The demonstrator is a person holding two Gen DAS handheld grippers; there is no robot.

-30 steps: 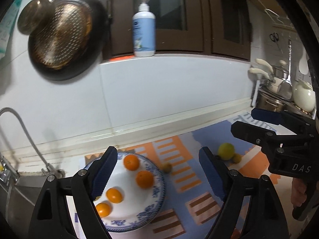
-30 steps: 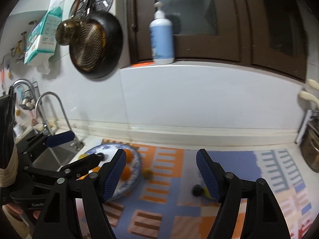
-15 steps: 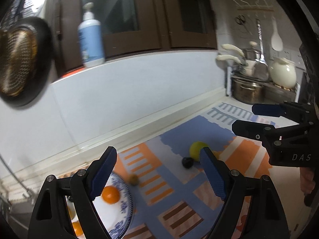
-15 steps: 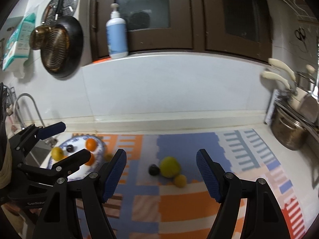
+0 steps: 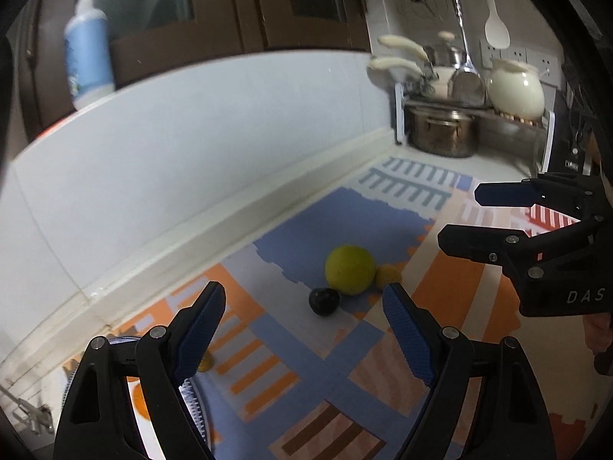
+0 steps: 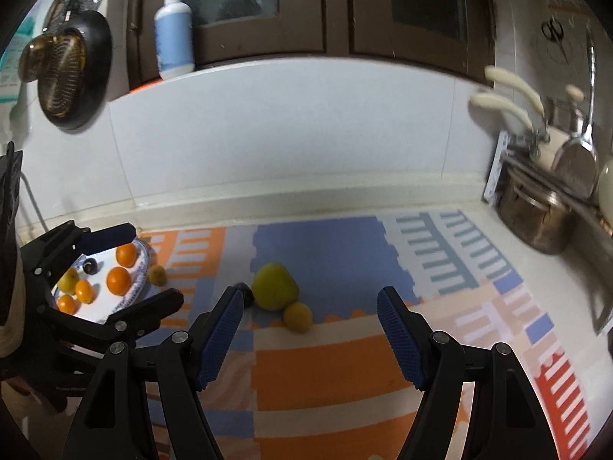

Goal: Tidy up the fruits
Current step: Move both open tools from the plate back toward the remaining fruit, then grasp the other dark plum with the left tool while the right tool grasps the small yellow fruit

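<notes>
A large yellow-green fruit (image 5: 349, 275) lies on the patterned mat with a small dark plum (image 5: 324, 301) to its left and a small yellow fruit (image 5: 387, 276) to its right. All three also show in the right wrist view: the large fruit (image 6: 275, 286), the plum (image 6: 245, 291), the small yellow fruit (image 6: 297, 317). A blue-rimmed plate (image 6: 141, 272) at the left holds several oranges, a yellow fruit and a dark plum. Another small yellow fruit (image 6: 157, 275) lies beside the plate. My left gripper (image 5: 302, 329) and right gripper (image 6: 308, 329) are open and empty, above the mat, short of the fruit cluster.
A steel pot (image 5: 442, 134) and a rack with a cream kettle (image 5: 515, 90) stand at the right end of the counter. A pan (image 6: 72, 76) hangs on the wall at left. A soap bottle (image 6: 173, 30) stands on the ledge. The white backsplash bounds the counter.
Both grippers have swung right, away from the plate, and moved closer to the three loose fruits on the mat. Both have stayed open and empty.
</notes>
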